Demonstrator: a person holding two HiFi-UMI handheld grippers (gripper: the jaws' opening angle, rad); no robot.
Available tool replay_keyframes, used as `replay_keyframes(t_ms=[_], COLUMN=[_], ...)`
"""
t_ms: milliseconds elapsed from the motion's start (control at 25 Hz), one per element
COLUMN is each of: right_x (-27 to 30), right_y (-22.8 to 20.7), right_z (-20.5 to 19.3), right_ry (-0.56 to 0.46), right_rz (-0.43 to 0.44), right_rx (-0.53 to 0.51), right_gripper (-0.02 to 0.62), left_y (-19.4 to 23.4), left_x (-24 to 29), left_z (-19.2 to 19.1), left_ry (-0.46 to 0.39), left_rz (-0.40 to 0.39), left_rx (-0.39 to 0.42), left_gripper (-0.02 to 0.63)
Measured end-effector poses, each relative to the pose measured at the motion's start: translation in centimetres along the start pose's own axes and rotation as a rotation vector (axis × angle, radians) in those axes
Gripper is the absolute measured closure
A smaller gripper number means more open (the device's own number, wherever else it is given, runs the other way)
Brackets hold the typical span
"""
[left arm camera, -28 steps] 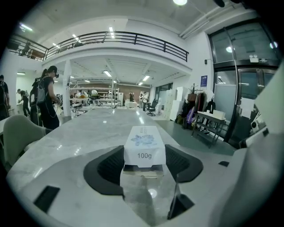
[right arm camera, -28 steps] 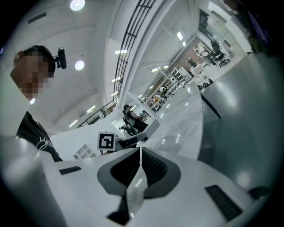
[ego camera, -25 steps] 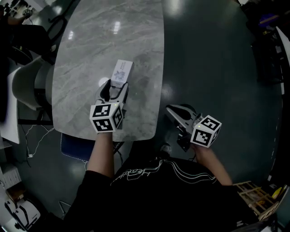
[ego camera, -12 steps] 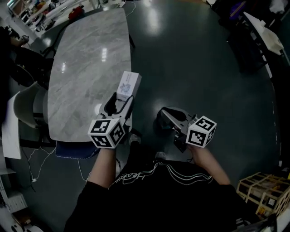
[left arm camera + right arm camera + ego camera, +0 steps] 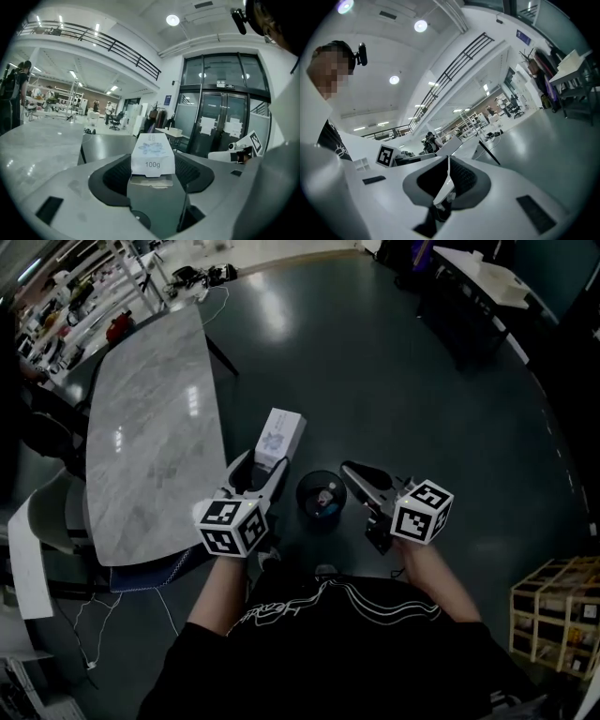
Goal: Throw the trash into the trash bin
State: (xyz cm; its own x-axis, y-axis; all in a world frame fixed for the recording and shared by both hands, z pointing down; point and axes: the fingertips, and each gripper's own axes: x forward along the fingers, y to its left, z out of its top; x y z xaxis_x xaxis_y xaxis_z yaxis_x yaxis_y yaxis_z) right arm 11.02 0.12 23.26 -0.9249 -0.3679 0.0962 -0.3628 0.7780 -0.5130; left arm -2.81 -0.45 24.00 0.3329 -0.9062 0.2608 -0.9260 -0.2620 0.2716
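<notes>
White box (image 5: 279, 435): oblong carton, pale blue print on its top face, "100g" printed on it. Its near end is clamped between the jaws of the left gripper (image 5: 263, 465); it is off the ground, with its far end aimed at upper centre of the head view.

Trash bin (image 5: 301, 491): round, black, open-topped, upright on dark floor (image 5: 394, 381) at frame centre, just lower right of the box. Small bits (image 5: 324, 501) lie inside.

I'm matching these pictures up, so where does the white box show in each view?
Head view: white box just above centre, held by the left gripper, left of the trash bin.
Left gripper view: dead centre, between the fingers, "100g" side facing the camera.
Right gripper view: probably the pale slanted slab near centre; uncertain.
Shared landmark: the marble table, at left in head and left gripper views.
</notes>
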Motion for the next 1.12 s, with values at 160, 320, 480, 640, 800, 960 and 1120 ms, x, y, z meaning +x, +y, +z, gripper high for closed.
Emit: replay_keyframes(t_ms=[160,320,480,640,800,960,1120], right_x=[-4.0,-6.2,-6.8,-6.5,-4.6,-2.6,-0.2], right_y=[-2.0,-4.8,-8.3,-11.6,-16.0,-19.4,-22.5], right_z=[0.9,0.9,-0.8,-3.1,-5.0,-8.6,-13.5], right_ry=[-0.053,-0.094,-0.079,-0.048,-0.021,0.070,0.164], right_rz=[-0.081,-0.140,-0.204,-0.268,-0.319,-0.366,-0.389], right_rx=[0.007,0.041,0.094,0.174,0.229,0.242,0.314], right_gripper=[0.554,0.554,0.554,0.554,0.554,0.554,0.554], left_y=[-3.4,-4.7,-4.0,-2.5,0.2,3.0,6.1], left_x=[1.9,3.8,6.5,9.3,13.2,16.1,17.8], left_z=[-1.1,-3.2,-6.7,-11.1,-15.2,-21.4,-28.8], left_ry=[0.063,0.141,0.231,0.347,0.442,0.567,0.705], left_rz=[-0.056,-0.083,-0.100,-0.122,-0.131,-0.131,-0.118], left_rx=[0.027,0.044,0.017,-0.021,-0.054,-0.093,-0.143], left_gripper=[0.316,0.316,0.316,0.316,0.316,0.316,0.316])
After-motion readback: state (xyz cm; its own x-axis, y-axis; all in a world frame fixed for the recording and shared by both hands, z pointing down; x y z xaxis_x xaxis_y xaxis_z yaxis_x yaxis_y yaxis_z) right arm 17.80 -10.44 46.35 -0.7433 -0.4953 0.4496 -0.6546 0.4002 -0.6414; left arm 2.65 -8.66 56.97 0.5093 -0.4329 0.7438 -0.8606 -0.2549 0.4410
